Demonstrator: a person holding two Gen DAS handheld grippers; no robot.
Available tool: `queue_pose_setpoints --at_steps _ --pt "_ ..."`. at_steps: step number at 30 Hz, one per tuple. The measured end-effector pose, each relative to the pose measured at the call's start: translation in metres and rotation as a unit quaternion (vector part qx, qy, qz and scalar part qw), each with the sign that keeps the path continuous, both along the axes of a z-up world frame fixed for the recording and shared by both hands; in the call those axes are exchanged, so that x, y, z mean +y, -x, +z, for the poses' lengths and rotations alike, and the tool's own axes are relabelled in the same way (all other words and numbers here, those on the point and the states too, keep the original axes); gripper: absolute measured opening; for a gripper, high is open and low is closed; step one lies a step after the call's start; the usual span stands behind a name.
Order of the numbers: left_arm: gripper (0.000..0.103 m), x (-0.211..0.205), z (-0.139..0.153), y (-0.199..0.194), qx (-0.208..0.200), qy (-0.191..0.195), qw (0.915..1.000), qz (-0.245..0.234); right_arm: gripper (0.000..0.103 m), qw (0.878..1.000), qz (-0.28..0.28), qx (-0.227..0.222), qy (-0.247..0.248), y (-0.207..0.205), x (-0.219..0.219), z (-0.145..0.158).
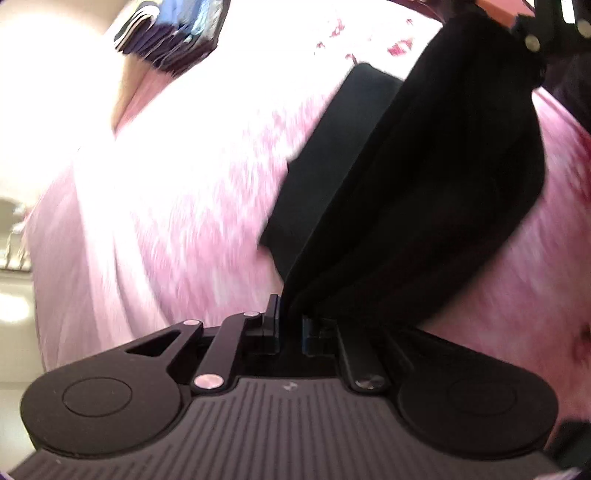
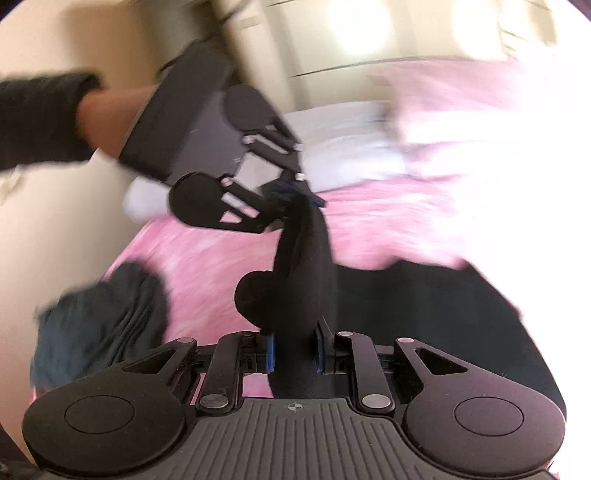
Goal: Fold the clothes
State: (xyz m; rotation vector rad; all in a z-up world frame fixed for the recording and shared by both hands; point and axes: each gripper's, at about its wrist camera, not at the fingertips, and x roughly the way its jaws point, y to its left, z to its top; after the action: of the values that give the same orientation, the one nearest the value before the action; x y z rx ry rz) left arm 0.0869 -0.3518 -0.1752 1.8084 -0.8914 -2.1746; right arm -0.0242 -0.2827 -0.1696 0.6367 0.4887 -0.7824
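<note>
Right wrist view, nearest: the right gripper (image 2: 294, 350) is seen closed on a bunched end of the black garment (image 2: 306, 258), the cloth pinched between its blue-padded fingers (image 2: 270, 352). From there the garment is stretched up and away to the left gripper (image 2: 295, 194), which is clamped on the other end — so the piece is held off the bed between the two tools. More black cloth (image 2: 424, 306) is spread on the pink bedspread (image 2: 221, 258) below and to the right; whether it is the same piece cannot be told. A dark grey-blue garment (image 2: 99, 317) lies crumpled on the spread to the left, apart from the held one. Farther off, a bare wrist and dark sleeve (image 2: 40, 118) are seen behind the left tool, with white pillows (image 2: 343, 155) at the bed's far end.

Left wrist view: the left gripper (image 1: 290, 325) is narrowed on the garment's edge; a flat folded black panel (image 1: 332, 166) rests on the spread beyond. A stack of folded clothes (image 1: 173, 33) is noted at the far edge — blurred.
</note>
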Motion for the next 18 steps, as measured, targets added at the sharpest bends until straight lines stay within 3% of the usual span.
queue_pose_setpoints --at_steps 4,8,10,13,18 --pt "0.009 -0.027 -0.031 0.082 -0.011 -0.037 0.9987 -0.033 0.018 0.992 -0.098 -0.041 -0.064 0.075 -0.019 -0.028" --pt "0.010 -0.069 -0.093 0.145 -0.028 -0.094 0.9951 -0.014 0.018 0.967 -0.188 -0.099 -0.139 0.139 -0.040 -0.075" --pt "0.010 -0.079 -0.119 0.163 -0.041 -0.110 0.9931 -0.006 0.018 0.948 -0.232 -0.125 -0.176 0.165 -0.051 -0.102" --pt "0.009 -0.087 -0.130 0.171 -0.040 -0.127 0.9910 0.014 0.018 0.921 -0.282 -0.152 -0.220 0.191 -0.062 -0.136" --pt "0.012 -0.101 -0.147 0.184 -0.038 -0.155 0.9860 0.047 0.018 0.890 -0.327 -0.187 -0.259 0.209 -0.065 -0.165"
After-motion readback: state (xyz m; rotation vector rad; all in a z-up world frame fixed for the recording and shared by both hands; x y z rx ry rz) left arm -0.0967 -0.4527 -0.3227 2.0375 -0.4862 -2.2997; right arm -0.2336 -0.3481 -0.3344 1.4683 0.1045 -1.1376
